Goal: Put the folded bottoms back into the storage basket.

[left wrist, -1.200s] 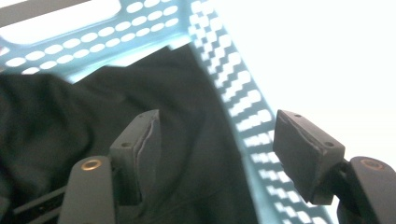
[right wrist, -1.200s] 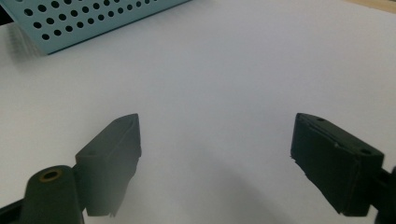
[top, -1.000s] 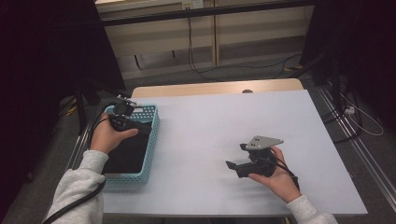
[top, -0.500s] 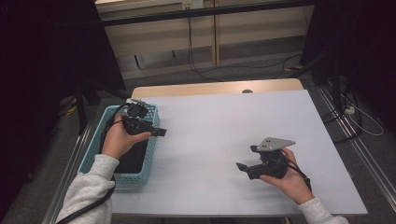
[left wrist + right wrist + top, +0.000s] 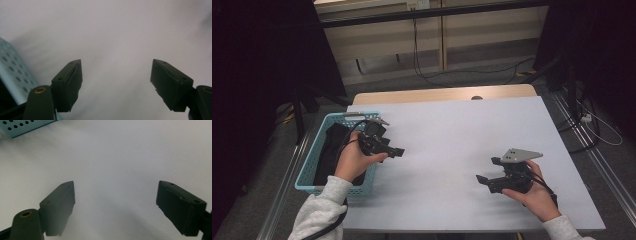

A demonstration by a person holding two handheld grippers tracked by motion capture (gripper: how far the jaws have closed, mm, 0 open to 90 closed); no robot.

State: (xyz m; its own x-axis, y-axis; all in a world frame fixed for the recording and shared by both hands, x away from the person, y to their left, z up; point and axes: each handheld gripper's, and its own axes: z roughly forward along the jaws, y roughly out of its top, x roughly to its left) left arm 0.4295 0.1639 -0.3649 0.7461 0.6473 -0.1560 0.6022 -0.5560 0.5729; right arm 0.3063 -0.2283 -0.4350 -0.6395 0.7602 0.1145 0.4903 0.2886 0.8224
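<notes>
- The left gripper (image 5: pixel 387 145), left of centre in the high view, is over the basket's (image 5: pixel 312 162) right rim; its jaws, just opening, stand apart and empty.
- The right gripper (image 5: pixel 486 181), lower right, holds open, empty jaws above the white bench (image 5: pixel 452 135).
- A dark cloth (image 5: pixel 332 147) lies inside the basket.

1. No readable text, label, brand, number or sign appears anywhere in these views.
2. The blue basket (image 5: pixel 310 170) and the white table (image 5: pixel 452 140) carry no lettering that can be made out.
</notes>
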